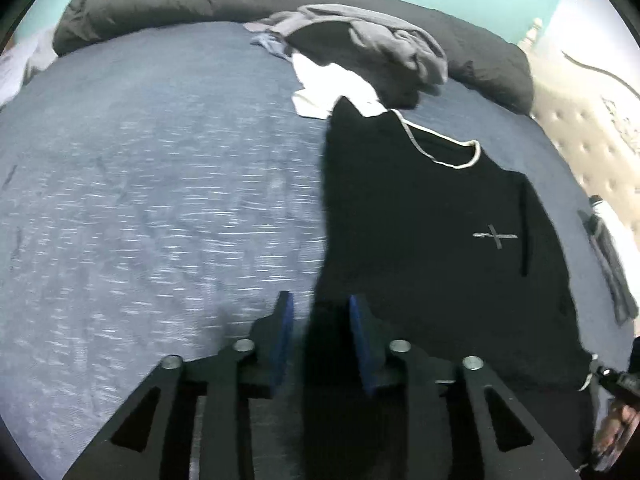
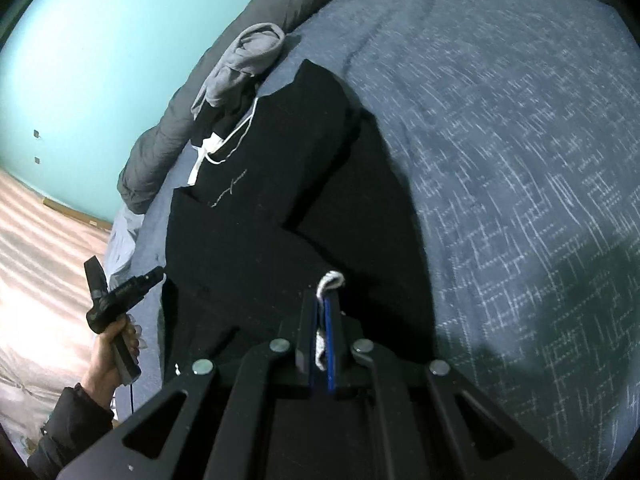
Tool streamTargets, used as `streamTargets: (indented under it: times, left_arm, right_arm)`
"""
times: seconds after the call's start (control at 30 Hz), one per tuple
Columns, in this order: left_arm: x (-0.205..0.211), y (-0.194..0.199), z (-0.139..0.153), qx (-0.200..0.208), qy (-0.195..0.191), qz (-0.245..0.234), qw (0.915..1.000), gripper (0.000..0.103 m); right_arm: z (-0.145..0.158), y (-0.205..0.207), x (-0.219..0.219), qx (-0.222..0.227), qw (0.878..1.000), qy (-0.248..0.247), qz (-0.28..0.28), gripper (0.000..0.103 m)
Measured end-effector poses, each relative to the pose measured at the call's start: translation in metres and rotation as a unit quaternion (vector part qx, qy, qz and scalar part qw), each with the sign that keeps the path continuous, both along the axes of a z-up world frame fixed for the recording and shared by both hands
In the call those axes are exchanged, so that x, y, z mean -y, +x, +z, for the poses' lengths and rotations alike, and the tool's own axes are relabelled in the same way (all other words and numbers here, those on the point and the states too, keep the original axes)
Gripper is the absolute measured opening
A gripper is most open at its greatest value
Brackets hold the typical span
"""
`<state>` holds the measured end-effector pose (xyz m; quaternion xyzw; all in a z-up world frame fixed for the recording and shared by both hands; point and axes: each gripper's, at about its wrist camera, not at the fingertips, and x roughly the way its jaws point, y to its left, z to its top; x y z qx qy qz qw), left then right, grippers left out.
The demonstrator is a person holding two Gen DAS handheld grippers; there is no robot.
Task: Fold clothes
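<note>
On the bed the black T-shirt lies partly doubled over, mid-fold by my judgement. My right gripper pinches its white-trimmed edge; my left gripper is spread around a black fold. Next, carry the held edge across evenly.

A teal wall backs the bed; the pale floor looks like wood, perhaps.
</note>
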<state>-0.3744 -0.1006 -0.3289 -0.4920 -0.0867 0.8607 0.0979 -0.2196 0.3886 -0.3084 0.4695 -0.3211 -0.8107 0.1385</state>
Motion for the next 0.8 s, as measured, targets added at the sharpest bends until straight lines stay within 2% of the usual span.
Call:
streamTargets:
  times: [0.17, 0.3, 0.37, 0.43, 0.53, 0.8]
  left_arm:
    - [0.0, -0.005, -0.005, 0.011, 0.035, -0.001, 0.9993, 0.036]
    - [0.006, -0.008, -0.012, 0.019, 0.055, 0.007, 0.9983, 0.026]
    - [0.005, -0.006, -0.009, 0.01, 0.044, 0.01, 0.9989, 0.019]
    - [0.004, -0.006, -0.008, 0.004, 0.034, 0.016, 0.9993, 0.017]
    - [0.008, -0.007, -0.006, 0.007, 0.031, 0.031, 0.999, 0.016]
    - [0.021, -0.011, 0.0, 0.013, 0.015, 0.068, 0.9975, 0.016]
  right_arm:
    - [0.001, -0.001, -0.001, 0.0, 1.0, -0.006, 0.002, 0.003]
    - [0.002, -0.003, -0.001, -0.001, 1.0, -0.011, 0.003, 0.003]
    - [0.004, -0.002, -0.002, -0.003, 1.0, -0.014, 0.001, 0.003]
    - [0.009, 0.0, -0.001, -0.01, 1.0, -0.018, 0.003, 0.003]
    - [0.014, -0.001, 0.002, -0.017, 1.0, -0.014, 0.013, 0.003]
    - [-0.003, -0.003, -0.006, 0.016, 1.0, -0.01, -0.008, 0.006]
